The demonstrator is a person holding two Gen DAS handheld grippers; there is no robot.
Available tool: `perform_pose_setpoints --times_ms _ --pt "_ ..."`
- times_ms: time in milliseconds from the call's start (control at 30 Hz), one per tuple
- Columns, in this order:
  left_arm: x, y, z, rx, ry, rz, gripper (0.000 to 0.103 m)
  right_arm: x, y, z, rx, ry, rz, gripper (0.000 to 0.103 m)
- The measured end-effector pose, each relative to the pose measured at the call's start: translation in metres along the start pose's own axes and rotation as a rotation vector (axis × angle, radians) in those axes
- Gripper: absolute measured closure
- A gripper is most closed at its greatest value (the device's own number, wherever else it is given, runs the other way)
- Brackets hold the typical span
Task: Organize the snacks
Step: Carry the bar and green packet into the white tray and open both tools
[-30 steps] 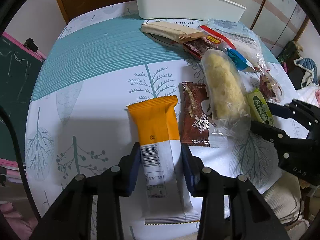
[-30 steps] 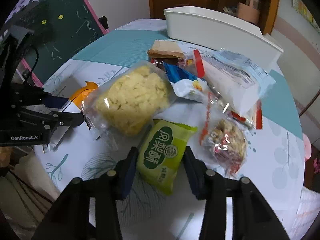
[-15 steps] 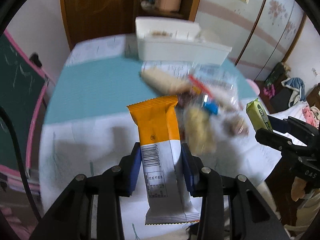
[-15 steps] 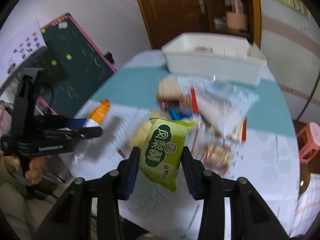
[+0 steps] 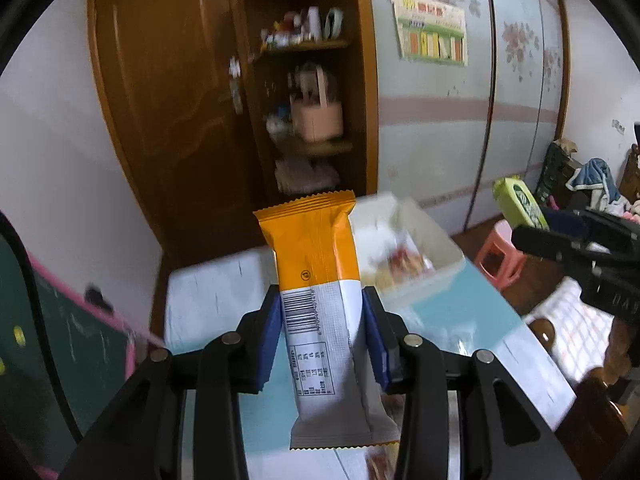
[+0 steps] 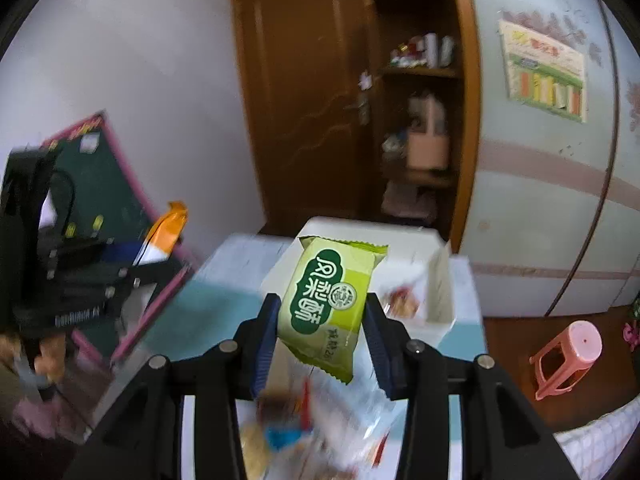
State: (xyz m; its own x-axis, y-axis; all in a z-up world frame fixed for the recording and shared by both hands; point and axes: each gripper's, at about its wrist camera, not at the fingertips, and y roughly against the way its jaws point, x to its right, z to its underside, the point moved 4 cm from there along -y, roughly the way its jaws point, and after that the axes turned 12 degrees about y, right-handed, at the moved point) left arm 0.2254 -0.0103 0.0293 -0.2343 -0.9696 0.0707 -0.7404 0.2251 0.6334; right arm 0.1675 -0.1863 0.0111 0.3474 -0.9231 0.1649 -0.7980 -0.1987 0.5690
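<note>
Left claw (image 5: 322, 334) pinched orange-white wrapped bar (image 5: 314, 280); right claw (image 6: 322, 334) pinched green pastry packet (image 6: 330, 300). White plastic bin (image 6: 438, 280) lay ahead, below both; right claw looked nearer.

Motion blur is smearing the white rectangular plastic bin (image 5: 436, 256), so the red and yellow packets inside it (image 5: 400, 264) are staying unreadable. The loose heap of clear-wrapped snacks (image 6: 296, 436) is dissolving into streaks, partly hidden behind black gripper arms. The teal-and-white tablecloth (image 5: 460, 316) is running off the bottom edge.
</note>
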Motion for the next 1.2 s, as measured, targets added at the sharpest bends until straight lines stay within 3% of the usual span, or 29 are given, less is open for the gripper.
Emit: perform_pose_setpoints --times_ms 200,433,500,533,567,767,900,1200 --pt "0.003 -0.048 -0.072 0.039 0.04 -0.024 0.065 0.039 -0.041 -0.06 0.018 -0.031 0.09 0.061" --pt "-0.008 -0.128 -0.099 0.016 0.087 -0.064 0.062 0.07 -0.113 -0.068 -0.071 -0.054 0.138 0.06" --pt "-0.012 -0.157 -0.096 -0.035 0.105 -0.04 0.037 0.079 -0.14 -0.061 -0.119 -0.079 0.141 0.057" --pt "-0.013 -0.167 -0.094 -0.054 0.11 -0.046 0.009 0.082 -0.149 -0.057 -0.14 -0.092 0.136 0.053" --pt "-0.015 -0.178 -0.09 -0.068 0.117 -0.06 0.001 0.084 -0.158 -0.052 -0.156 -0.109 0.128 0.053" --pt "-0.031 -0.225 -0.064 -0.179 0.172 -0.081 0.001 0.086 -0.189 -0.018 -0.236 -0.184 0.061 0.051" --pt "-0.038 -0.233 -0.052 -0.195 0.192 -0.089 0.001 0.082 -0.194 -0.006 -0.268 -0.17 0.058 0.051" --pt "-0.035 -0.19 -0.046 -0.169 0.172 -0.09 0.001 0.075 -0.178 -0.011 -0.264 -0.189 0.023 0.051"
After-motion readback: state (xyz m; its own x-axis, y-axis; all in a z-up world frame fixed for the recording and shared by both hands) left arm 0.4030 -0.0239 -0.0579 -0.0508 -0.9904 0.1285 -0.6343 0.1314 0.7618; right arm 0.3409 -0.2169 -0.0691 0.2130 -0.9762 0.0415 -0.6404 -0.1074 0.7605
